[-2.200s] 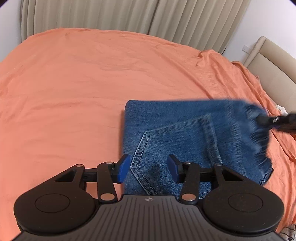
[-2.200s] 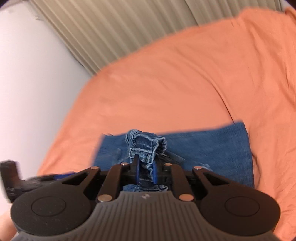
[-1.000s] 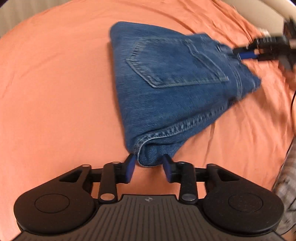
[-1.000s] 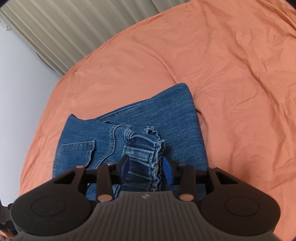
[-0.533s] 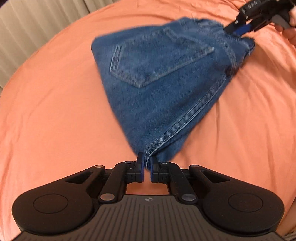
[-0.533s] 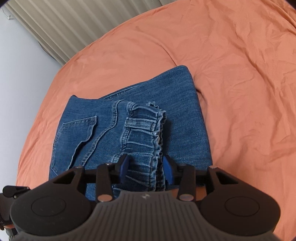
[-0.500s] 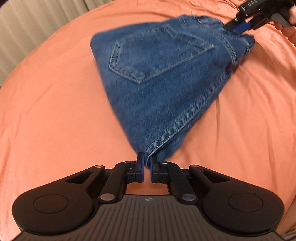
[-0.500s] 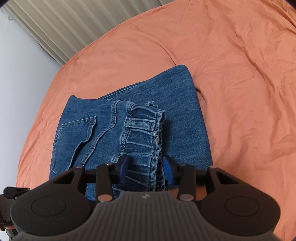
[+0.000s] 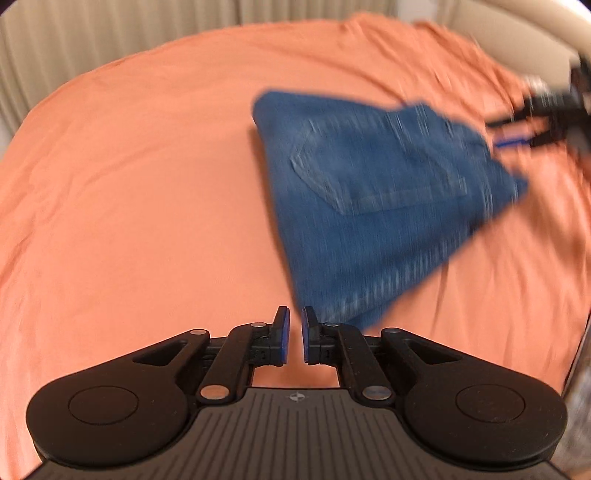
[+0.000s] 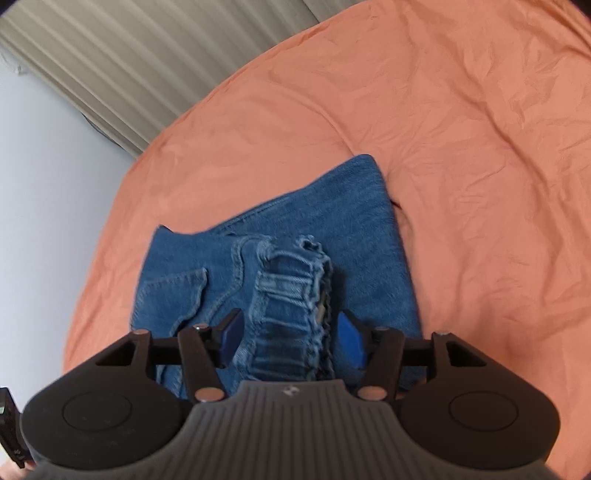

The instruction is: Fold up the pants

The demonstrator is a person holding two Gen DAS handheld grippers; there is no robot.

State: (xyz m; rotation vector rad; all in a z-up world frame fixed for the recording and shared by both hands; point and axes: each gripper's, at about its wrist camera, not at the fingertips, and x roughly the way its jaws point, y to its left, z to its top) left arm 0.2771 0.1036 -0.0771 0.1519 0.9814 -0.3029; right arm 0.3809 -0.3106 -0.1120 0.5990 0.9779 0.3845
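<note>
Folded blue jeans [image 9: 373,206] lie on the orange bedsheet [image 9: 147,177], back pocket up. My left gripper [image 9: 293,338] is nearly shut and empty, just left of the jeans' near corner. My right gripper [image 10: 291,338] is open, its fingers either side of the bunched waistband [image 10: 291,295] without squeezing it. The right gripper also shows blurred in the left wrist view [image 9: 532,125] at the jeans' far right corner. The jeans fill the middle of the right wrist view [image 10: 351,229].
Beige curtains [image 10: 129,66] hang behind the bed. A white wall [image 10: 44,184] is at the left of the right wrist view. A beige headboard [image 9: 517,33] stands at the top right of the left wrist view.
My left gripper has let go of the jeans' near corner and pulled left and back. My right gripper has opened wider around the waistband.
</note>
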